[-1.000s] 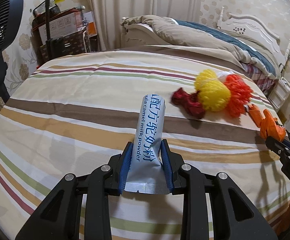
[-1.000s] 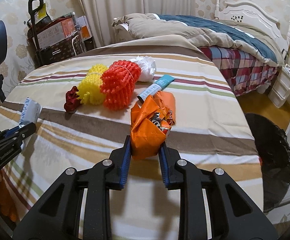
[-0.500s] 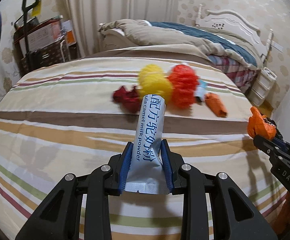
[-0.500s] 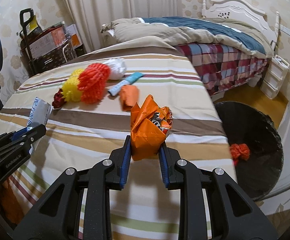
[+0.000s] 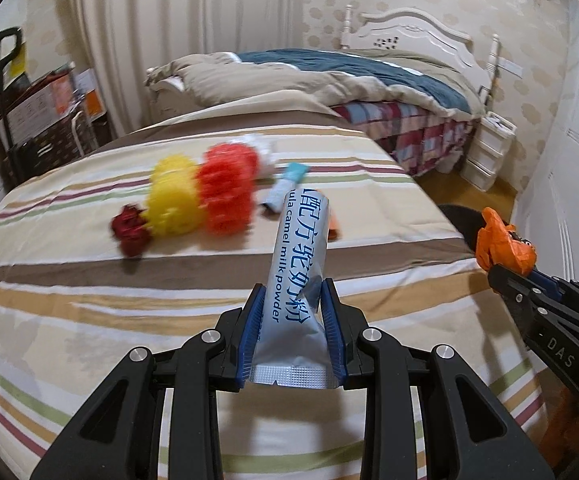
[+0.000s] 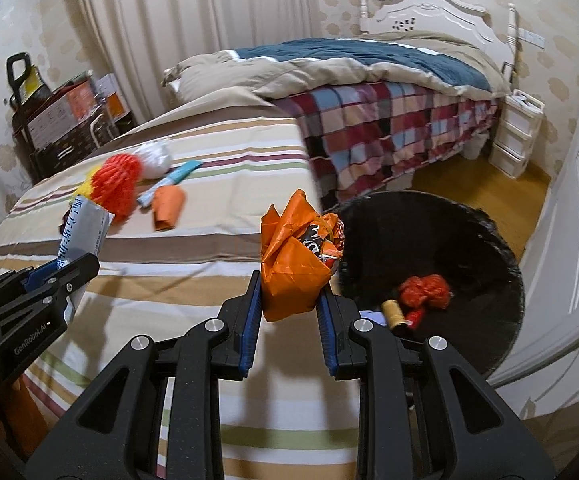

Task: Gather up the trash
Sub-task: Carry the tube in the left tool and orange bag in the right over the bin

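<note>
Two pieces of trash are in hand above a striped bedspread point(image 5: 89, 280). The left gripper point(image 5: 293, 332) pinches a silver milk powder sachet point(image 5: 295, 280) near its sealed end, the tube standing up at frame centre. The right gripper point(image 6: 289, 312) is clamped on a crumpled orange wrapper point(image 6: 295, 264), held just left of a black bin point(image 6: 469, 240) at the right of that frame.

The step in hand appears to be dropping the wrapper. It would go best with the right gripper carried fully over the bin's mouth before the jaws part, since the wrapper now sits at the rim's edge, over the bedspread's border. The sachet should follow the same path.

Only the right wrist view shows inside the bin: a red crumpled piece point(image 6: 425, 290) and a tan spool point(image 6: 392, 312) lie there. The left wrist view shows only a dark sliver of bin, but it alone shows a dark red scrap point(image 5: 129, 230) at the left of the pile of yellow point(image 5: 173, 200) and red mesh balls point(image 5: 227, 192).
</note>
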The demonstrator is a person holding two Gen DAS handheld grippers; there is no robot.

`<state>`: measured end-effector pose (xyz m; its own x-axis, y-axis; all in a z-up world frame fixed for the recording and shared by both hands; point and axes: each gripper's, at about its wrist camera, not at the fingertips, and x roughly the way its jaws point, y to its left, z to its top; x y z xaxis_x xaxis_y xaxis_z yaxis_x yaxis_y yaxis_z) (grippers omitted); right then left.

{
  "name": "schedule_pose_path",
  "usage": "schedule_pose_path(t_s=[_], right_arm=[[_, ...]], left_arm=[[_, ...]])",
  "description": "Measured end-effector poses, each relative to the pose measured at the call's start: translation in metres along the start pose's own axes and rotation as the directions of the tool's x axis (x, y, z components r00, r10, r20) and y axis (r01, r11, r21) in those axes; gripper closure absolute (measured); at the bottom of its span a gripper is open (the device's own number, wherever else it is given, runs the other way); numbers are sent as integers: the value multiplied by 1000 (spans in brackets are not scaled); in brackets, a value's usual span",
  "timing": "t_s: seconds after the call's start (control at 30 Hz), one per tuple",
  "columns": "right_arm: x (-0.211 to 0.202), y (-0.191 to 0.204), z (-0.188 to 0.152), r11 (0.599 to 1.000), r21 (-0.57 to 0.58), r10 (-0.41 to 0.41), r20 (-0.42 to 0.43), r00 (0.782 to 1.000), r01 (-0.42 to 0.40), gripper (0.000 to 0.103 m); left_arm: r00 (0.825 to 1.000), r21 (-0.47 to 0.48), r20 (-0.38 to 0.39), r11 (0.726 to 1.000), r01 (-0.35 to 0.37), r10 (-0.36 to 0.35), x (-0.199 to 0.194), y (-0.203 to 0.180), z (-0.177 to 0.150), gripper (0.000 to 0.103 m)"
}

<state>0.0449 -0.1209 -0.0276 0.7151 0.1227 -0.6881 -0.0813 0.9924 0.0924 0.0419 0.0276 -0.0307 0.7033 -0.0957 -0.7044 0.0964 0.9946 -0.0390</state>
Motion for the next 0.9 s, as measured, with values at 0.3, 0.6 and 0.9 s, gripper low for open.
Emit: schedule_pose_path(t_s=[0.3, 0.6, 0.9], right_arm=[[-1, -43, 2, 997, 49, -55, 13, 998, 55, 78], [4, -77, 6, 991, 94, -100, 14, 995, 98, 78], [11, -103, 9, 984, 125, -129, 2, 992, 128, 78]], left_arm=[[998, 58, 4, 997, 60, -60, 10, -48, 8, 72], [994, 106, 7, 989, 106, -107, 23, -90, 20, 72], [991, 126, 9, 984, 129, -131, 36, -119, 32, 72]])
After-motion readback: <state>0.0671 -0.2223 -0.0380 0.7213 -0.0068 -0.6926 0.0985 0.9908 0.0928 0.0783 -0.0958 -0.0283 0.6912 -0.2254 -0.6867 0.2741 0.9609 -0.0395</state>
